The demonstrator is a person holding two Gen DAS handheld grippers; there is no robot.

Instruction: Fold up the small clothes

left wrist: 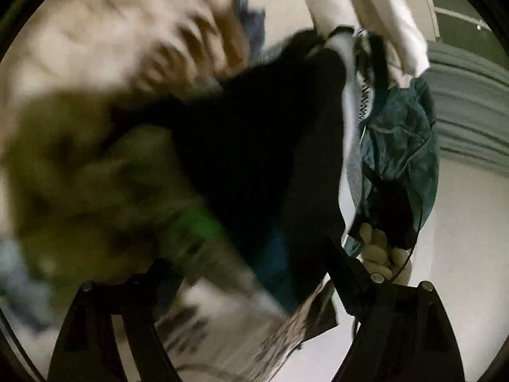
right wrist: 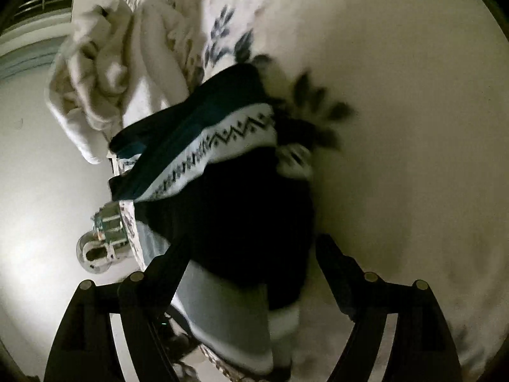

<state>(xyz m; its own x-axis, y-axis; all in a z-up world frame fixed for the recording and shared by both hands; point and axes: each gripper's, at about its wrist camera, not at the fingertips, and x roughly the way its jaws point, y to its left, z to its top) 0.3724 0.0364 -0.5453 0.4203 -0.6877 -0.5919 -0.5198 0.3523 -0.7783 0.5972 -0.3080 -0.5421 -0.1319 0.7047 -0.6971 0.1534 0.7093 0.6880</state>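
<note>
Black plastic fingers [left wrist: 149, 289] of the left gripper [left wrist: 251, 273] stand spread wide at the foot of the left wrist view, nothing pinched between them, while blurred cloth sweeps across the gap. At far left of that view lies a smeared olive-green crumpled garment [left wrist: 79, 172], soft and shapeless, on a cream bedsheet printed with brown leaf sprigs [left wrist: 95, 41]. Right of it hangs the dark navy knitted garment with a white band of black zigzag pattern [left wrist: 254, 146], its body almost black, its band running down the edge. Further right hangs a teal, slightly glossy crumpled cloth [left wrist: 400, 152], and above it a white sleeve-like fabric [left wrist: 394, 22]. Only this view shows the olive and teal pieces. In the right wrist view, going from the left, a pale smooth floor [right wrist: 38, 159] holds a small silvery metal caster fitting [right wrist: 101, 238]; above it sits a heap of cream, fluffy towel-like cloth [right wrist: 105, 70] with thick rolled folds. In the middle the same navy knit [right wrist: 241, 210] lies on the sheet at the bed's edge, its white zigzag band [right wrist: 222, 146] crossing it slantwise beneath a teal stripe. The right gripper [right wrist: 251, 254] has its fingers [right wrist: 168, 264] parted wide, the dark knit lying between them, though whether either finger touches it cannot be told. Plain cream sheet [right wrist: 397, 111] fills the right side, with blue-grey leaf prints [right wrist: 229, 41] higher up.
</note>
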